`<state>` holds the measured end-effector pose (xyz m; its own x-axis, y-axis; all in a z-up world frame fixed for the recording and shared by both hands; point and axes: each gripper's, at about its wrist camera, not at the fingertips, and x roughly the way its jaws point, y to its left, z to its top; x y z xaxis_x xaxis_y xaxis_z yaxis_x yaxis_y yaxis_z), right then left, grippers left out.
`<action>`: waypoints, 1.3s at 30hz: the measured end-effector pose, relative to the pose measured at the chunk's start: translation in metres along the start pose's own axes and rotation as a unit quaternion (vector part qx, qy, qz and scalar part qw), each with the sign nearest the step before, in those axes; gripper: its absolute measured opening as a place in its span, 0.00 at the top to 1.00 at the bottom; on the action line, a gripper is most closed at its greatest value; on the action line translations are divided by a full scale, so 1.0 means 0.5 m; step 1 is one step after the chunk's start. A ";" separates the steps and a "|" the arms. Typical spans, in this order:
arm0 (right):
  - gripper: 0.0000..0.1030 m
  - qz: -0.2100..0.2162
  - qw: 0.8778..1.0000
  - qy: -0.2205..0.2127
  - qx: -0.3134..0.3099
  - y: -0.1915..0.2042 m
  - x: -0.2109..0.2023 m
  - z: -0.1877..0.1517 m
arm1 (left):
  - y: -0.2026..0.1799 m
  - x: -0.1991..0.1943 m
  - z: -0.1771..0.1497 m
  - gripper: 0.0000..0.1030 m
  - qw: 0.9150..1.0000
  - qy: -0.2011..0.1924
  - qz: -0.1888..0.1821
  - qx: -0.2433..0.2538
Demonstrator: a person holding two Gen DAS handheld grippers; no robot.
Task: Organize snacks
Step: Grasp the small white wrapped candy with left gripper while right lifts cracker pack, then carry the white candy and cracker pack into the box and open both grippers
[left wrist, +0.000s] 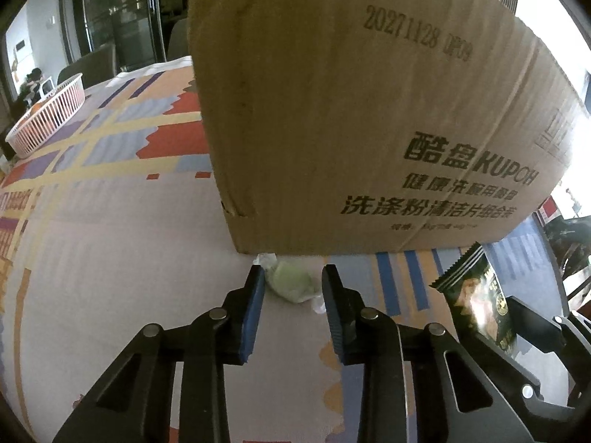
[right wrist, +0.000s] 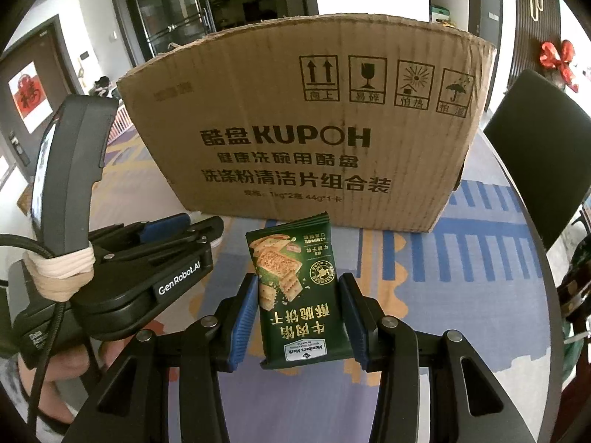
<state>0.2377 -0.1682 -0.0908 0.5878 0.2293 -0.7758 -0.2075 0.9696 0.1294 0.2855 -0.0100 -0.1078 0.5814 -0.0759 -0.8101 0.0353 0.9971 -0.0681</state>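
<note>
A brown cardboard box [left wrist: 351,118] marked KUPOH stands on the patterned tablecloth; it also fills the right wrist view [right wrist: 303,136]. A small pale green wrapped snack [left wrist: 291,282] lies at the box's foot, between the fingertips of my left gripper [left wrist: 293,277], which is open around it. My right gripper [right wrist: 297,295] is shut on a dark green cracker packet [right wrist: 297,288], held upright in front of the box. That packet also shows at the right of the left wrist view [left wrist: 476,291]. The left gripper's body shows in the right wrist view [right wrist: 147,258].
A white-pink slatted basket [left wrist: 48,114] sits at the far left of the table. A dark chair [right wrist: 535,155] stands at the table's right edge. Glass doors and a wall lie behind the box.
</note>
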 end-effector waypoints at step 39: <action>0.56 0.014 0.996 -0.092 0.006 -0.017 -0.165 0.026 | -0.012 -0.276 -0.007 0.75 0.990 -0.111 -0.071 0.049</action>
<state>0.2014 -0.1943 -0.0200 0.7150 0.2671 -0.6461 -0.2179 0.9633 0.1571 0.2020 -0.0053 0.0022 0.7294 -0.2219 -0.6471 0.2018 0.9736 -0.1064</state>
